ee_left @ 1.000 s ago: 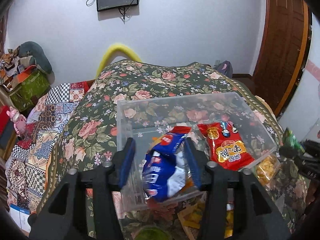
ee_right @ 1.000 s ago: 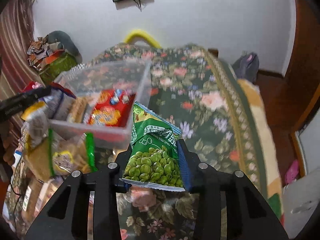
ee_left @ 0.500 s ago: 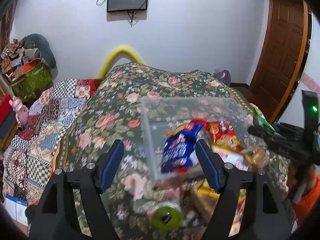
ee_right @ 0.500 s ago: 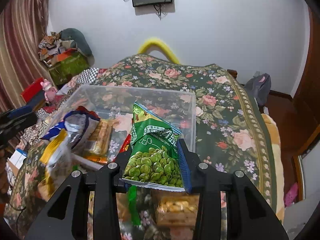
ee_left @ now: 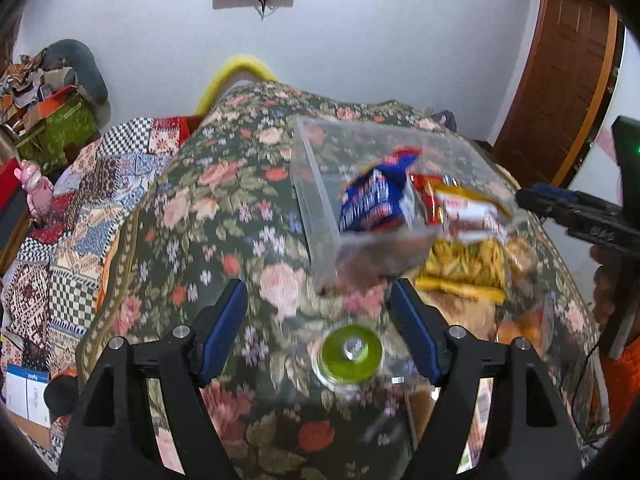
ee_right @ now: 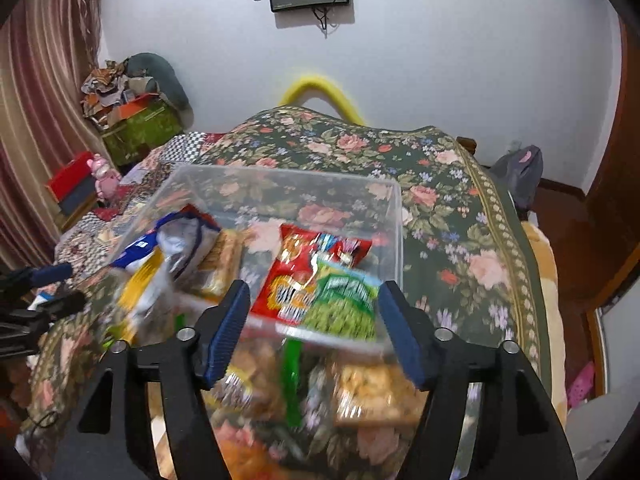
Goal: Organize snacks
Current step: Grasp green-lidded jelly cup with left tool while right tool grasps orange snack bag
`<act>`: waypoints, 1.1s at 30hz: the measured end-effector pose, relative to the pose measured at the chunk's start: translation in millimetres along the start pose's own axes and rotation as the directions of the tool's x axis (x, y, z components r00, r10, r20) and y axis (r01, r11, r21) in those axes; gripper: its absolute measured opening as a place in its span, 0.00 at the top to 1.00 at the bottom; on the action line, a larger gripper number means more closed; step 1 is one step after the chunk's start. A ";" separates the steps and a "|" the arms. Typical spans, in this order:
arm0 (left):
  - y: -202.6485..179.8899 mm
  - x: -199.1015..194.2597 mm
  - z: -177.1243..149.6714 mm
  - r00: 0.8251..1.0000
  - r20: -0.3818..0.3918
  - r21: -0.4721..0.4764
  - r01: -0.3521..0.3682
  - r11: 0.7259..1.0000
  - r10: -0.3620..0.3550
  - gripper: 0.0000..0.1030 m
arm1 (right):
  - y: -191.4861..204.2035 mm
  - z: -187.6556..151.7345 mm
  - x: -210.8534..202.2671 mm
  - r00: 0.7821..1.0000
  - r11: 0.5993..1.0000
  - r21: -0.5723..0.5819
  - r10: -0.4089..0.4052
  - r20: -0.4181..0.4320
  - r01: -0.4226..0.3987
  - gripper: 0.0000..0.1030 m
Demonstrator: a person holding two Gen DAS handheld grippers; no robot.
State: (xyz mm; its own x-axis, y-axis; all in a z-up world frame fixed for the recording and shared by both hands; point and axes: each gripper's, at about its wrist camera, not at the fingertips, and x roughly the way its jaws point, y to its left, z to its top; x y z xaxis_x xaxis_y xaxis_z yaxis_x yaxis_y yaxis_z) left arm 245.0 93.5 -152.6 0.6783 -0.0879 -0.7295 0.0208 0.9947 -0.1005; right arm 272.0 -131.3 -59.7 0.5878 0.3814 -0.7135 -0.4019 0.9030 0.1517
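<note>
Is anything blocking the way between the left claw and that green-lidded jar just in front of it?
Nothing visible blocks it. The left claw is open and empty, and the green-lidded jar stands on the flowered bedspread just in front of and below its tips. The clear box of snacks sits farther back, beyond the jar.

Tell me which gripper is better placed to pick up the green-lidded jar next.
Probably left: the left gripper is open with the jar just below its fingertips. The right gripper hangs open at the box.
</note>
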 end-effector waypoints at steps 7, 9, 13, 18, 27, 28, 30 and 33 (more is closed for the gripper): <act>-6.5 12.4 -31.9 0.996 -0.084 0.003 0.024 1.000 -0.023 0.28 | 6.1 -32.0 -19.4 0.999 0.999 0.029 0.036 -0.032 -0.035 0.23; -7.1 15.8 -39.3 0.995 -0.097 -0.011 0.028 1.000 -0.029 0.28 | 8.3 -43.5 -20.3 0.998 0.998 0.048 0.042 -0.048 -0.040 0.17; -7.2 21.8 -49.3 0.994 -0.104 -0.043 0.036 0.998 -0.041 0.28 | 14.0 -66.5 -18.8 0.993 0.996 0.062 0.076 -0.085 -0.071 0.10; -10.9 31.4 -51.1 0.994 -0.102 -0.044 0.034 0.998 -0.039 0.36 | 26.0 -84.6 -6.0 0.986 0.996 0.058 0.078 -0.147 -0.070 0.06; -17.9 44.6 -45.9 0.995 -0.096 -0.026 0.022 0.999 -0.025 0.55 | 23.9 -102.2 18.0 0.972 0.993 0.106 0.075 -0.224 -0.052 0.05; -18.6 44.8 -45.7 0.995 -0.093 -0.025 0.021 0.999 -0.023 0.55 | 23.1 -103.4 18.0 0.971 0.991 0.116 0.087 -0.224 -0.062 0.07; -18.7 44.3 -46.4 0.996 -0.088 -0.027 0.020 0.999 -0.022 0.56 | 21.9 -105.9 18.0 0.967 0.988 0.121 0.118 -0.224 -0.093 0.11; -18.5 41.8 -47.5 0.996 -0.086 -0.032 0.021 0.999 -0.023 0.56 | 23.9 -107.4 13.9 0.970 0.991 0.093 0.114 -0.213 -0.096 0.30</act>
State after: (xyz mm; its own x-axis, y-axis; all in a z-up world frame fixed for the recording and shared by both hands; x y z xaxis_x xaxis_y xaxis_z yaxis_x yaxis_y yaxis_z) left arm 238.1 68.8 -213.3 0.6121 -0.1153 -0.7823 0.0115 0.9905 -0.1370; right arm 195.1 -125.6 -139.4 0.3751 0.4315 -0.8204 -0.3892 0.8766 0.2830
